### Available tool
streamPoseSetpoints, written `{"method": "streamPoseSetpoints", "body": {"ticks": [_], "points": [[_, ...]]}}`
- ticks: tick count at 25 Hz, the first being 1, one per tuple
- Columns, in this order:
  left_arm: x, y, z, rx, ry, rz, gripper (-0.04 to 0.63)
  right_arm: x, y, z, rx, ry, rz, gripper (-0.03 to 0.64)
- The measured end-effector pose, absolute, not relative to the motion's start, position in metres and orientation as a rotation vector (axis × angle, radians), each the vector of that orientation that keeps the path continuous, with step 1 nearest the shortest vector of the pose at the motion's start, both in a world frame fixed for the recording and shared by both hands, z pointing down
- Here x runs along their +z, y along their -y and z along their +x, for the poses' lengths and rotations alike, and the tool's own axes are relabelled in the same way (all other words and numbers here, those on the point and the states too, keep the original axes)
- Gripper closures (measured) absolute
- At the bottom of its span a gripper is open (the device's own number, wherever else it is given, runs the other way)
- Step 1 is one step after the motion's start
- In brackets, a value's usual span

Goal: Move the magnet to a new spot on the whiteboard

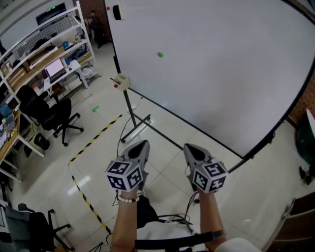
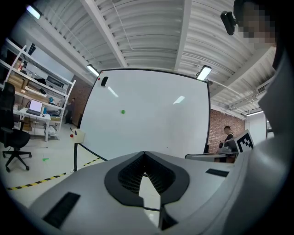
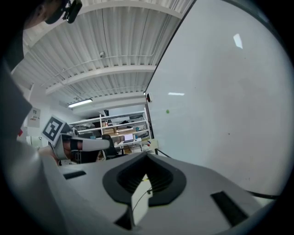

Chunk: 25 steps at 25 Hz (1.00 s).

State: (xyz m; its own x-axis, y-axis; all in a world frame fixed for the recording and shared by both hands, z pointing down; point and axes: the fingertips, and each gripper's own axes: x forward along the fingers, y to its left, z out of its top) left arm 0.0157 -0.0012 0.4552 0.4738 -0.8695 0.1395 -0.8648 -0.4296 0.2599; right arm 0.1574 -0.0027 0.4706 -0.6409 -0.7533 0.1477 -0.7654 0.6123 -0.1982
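A small green magnet [image 1: 160,54] sticks to the upper left part of the big whiteboard [image 1: 221,74]. It is also in the left gripper view as a green magnet [image 2: 122,111] and in the right gripper view as a green dot [image 3: 167,111]. Both grippers hang well short of the board, side by side over the floor. My left gripper [image 1: 142,143] is shut with nothing in it, its jaws meeting at the tip [image 2: 144,153]. My right gripper [image 1: 188,147] is shut and empty too, tips together [image 3: 147,155].
A black block [image 1: 116,12] sits at the board's top left corner. A small box [image 1: 121,81] hangs on the board's stand [image 1: 134,125]. Office chairs [image 1: 49,113], a desk and shelves [image 1: 44,54] stand at the left. Yellow-black tape [image 1: 93,140] marks the floor.
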Motion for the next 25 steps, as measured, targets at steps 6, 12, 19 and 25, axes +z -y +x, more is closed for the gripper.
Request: {"method": "streamPoseSetpoints", "body": {"ticks": [6,12,19,25], "points": [[0.452,0.079,-0.015,-0.024,1.423,2.485,0.606,0.472,0.069,0.133,0.376,2.727,1.415,0.607],[0.446,0.164,-0.060,-0.028,1.318,2.530,0.606,0.469,0.142,0.092,0.397,2.656,1.533,0.607],[0.440,0.225,-0.104,0.014,1.229,2.570,0.604,0.466,0.196,0.046,0.442,2.597,1.653,0.607],[0.443,0.256,-0.103,0.032,1.159,2.606,0.586,0.472,0.220,0.027,0.456,2.578,1.679,0.607]]}}
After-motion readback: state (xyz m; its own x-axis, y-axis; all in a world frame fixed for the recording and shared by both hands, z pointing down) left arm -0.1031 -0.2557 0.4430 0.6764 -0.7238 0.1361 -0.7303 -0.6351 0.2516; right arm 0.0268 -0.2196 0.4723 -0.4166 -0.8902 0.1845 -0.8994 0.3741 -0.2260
